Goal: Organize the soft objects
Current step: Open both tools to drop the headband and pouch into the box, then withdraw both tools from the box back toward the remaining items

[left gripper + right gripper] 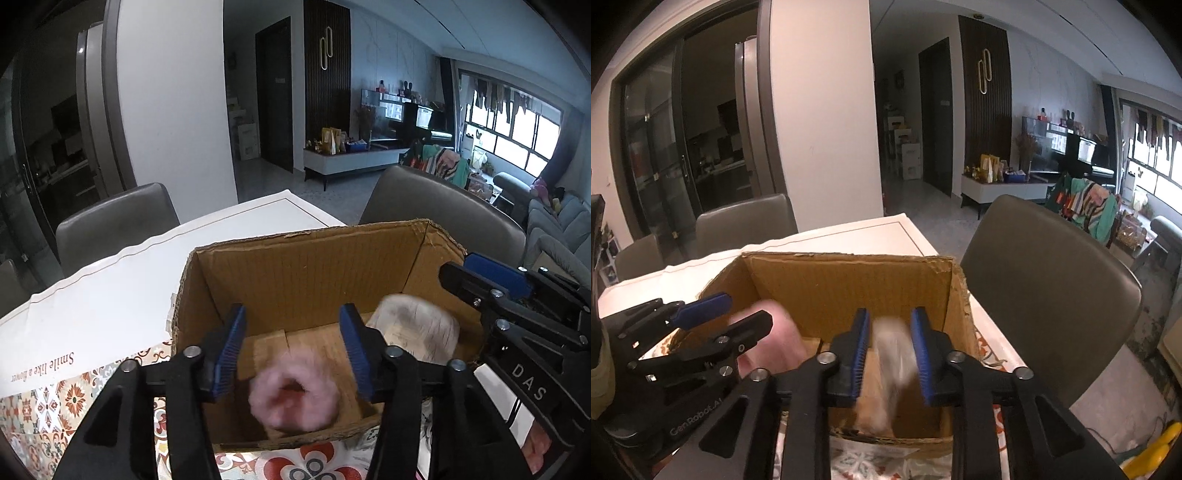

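Nearest, the left claw [291, 354] gapes over the cardboard box [306, 258], a blurred pink fluffy ring [293, 400] loose beneath it. Toward two o'clock, the right claw [889, 354] stands parted around a blurred cream plush [895, 360].

pink fluffy ring [293, 400], blurred, in cardboard box [295, 266]

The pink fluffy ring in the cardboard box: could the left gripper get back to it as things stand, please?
Probably yes. The left gripper hangs open right over the pink ring inside the open-topped box, with nothing between them; the right gripper is off to one side.
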Action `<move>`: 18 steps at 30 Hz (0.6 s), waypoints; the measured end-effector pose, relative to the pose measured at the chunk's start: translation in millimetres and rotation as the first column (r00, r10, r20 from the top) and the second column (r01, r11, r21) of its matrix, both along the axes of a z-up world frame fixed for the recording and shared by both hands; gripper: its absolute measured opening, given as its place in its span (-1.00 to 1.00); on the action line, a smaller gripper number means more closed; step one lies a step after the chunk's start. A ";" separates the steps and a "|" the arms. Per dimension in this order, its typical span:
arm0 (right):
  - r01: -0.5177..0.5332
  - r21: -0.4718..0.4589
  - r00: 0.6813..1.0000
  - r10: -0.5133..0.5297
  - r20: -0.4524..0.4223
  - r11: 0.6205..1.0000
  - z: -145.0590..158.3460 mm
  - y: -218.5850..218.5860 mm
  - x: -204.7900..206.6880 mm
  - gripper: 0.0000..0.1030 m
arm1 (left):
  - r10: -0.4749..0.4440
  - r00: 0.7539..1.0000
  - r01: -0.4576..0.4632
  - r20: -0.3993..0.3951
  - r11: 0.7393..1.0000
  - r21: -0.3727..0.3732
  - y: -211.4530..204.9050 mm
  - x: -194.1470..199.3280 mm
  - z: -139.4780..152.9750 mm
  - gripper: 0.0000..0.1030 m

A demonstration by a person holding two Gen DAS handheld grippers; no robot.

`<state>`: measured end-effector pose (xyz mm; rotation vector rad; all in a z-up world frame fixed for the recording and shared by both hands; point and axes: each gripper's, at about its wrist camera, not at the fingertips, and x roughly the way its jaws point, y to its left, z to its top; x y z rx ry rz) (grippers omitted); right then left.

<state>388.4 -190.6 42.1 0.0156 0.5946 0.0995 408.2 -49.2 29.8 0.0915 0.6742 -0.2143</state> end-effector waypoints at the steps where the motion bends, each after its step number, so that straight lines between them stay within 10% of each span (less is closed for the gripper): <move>1: 0.002 -0.004 1.000 -0.002 0.002 1.000 1.8 -0.9 -1.3 -0.45 | 0.001 1.000 -0.001 0.003 1.000 0.000 0.1 -2.6 1.6 0.07; 18: 0.047 0.033 0.999 -0.048 0.024 0.998 36.0 -17.6 -48.4 -0.45 | 0.042 0.998 -0.042 0.046 0.999 -0.019 3.4 -68.2 37.0 0.38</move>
